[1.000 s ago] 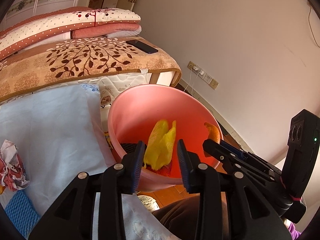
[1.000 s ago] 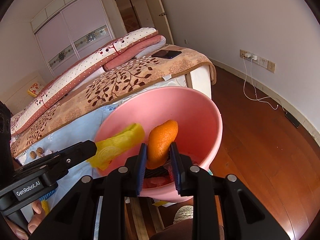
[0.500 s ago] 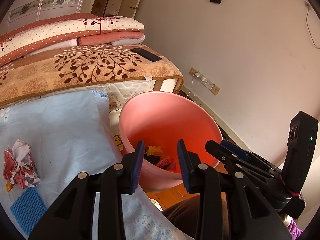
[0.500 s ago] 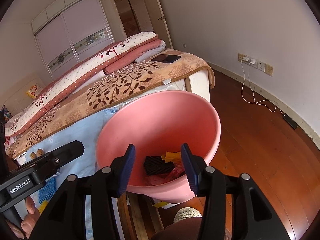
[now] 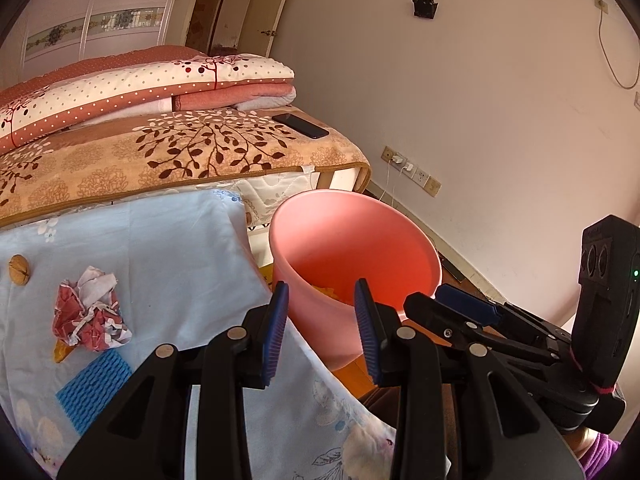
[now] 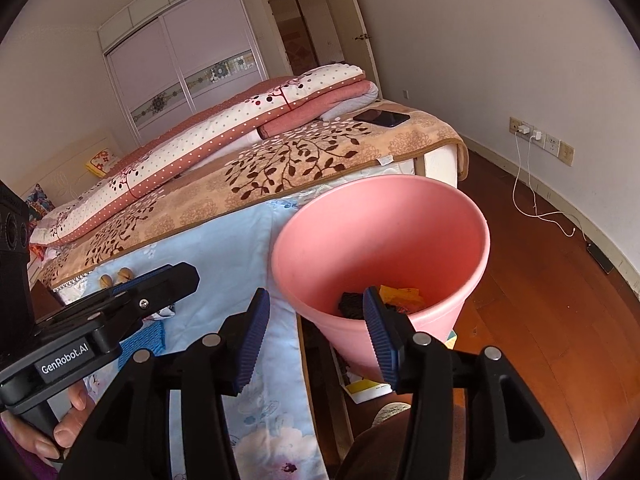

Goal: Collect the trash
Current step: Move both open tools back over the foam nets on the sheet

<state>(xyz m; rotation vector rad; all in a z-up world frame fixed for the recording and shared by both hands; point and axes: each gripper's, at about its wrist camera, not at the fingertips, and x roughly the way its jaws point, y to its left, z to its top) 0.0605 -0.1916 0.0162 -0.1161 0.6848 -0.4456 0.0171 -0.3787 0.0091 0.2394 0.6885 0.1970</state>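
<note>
Left wrist view: our left gripper [image 5: 320, 328] and right gripper [image 6: 314, 338], jaws apart, hold nothing. Next we reach left, gently pinching the crumpled paper [image 5: 90, 314].

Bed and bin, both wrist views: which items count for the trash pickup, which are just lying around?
Job:
- pink bin, scraps already inside
- crumpled paper ball on the blue sheet
- blue mesh scrap
- walnut, likely trash

Lying about:
- phone on the leaf blanket
- folded quilts
- charger cable on the floor
</note>
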